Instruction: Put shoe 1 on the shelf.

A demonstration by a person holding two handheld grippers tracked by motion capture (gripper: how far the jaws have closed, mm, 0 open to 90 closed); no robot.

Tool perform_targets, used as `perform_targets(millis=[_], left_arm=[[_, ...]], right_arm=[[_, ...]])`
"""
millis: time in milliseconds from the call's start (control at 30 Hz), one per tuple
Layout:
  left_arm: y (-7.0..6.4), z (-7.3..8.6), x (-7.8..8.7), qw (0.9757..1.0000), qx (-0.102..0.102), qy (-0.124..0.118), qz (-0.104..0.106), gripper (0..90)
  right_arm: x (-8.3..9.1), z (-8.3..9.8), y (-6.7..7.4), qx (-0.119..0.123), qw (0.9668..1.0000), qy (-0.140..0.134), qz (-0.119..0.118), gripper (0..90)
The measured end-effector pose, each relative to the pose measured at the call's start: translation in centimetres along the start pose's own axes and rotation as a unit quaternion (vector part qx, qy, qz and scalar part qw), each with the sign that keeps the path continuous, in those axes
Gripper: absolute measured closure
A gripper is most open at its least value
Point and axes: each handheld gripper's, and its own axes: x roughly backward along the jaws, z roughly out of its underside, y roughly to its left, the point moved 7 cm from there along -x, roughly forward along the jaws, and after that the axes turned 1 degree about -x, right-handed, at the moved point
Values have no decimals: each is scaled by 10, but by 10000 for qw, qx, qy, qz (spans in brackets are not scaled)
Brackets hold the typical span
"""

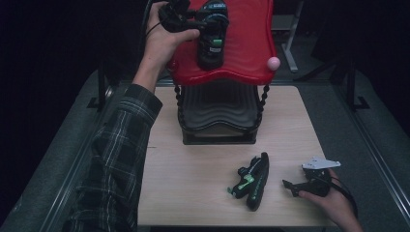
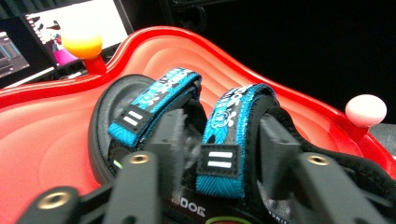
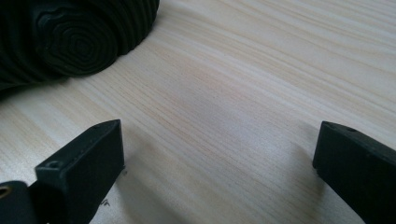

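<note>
Up on the red tray (image 1: 246, 58), left claw (image 2: 219, 144) straddles 1 sandal strap (image 2: 229, 135), grip unclear; right claw (image 3: 215, 154) gapes empty.

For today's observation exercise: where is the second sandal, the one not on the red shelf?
In the high view the sandal lies on its side on the wooden table, front right, just left of the right hand-held gripper.

A lab: dark curtained surround, lit monitors (image 2: 70, 28) (2), bare wooden table (image 1: 203, 169).
</note>
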Motion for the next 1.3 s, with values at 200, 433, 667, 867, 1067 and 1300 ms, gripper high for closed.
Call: perform_targets(millis=[200, 433, 667, 867, 1067, 1300], left_arm=[[1, -4, 16, 9999, 105, -22, 22, 395], [-3, -1, 43, 9990, 348, 103, 251, 253], [-12, 13, 71, 9979, 480, 190, 380, 180], [-22, 27, 96, 9976, 491, 189, 441, 173], [-36, 46, 115, 9971, 533, 228, 487, 164], [-54, 74, 131, 9959, 620, 311, 572, 164]], right_arm=[[0, 0, 0, -1, 10000, -4, -2, 14], [0, 0, 0, 11, 10000, 11, 17, 14], [0, 0, 0, 8, 10000, 13, 21, 14], [0, 0, 0, 7, 10000, 13, 21, 14], [0, 0, 0, 7, 10000, 14, 22, 14], [0, 0, 0, 13, 10000, 12, 22, 13]])
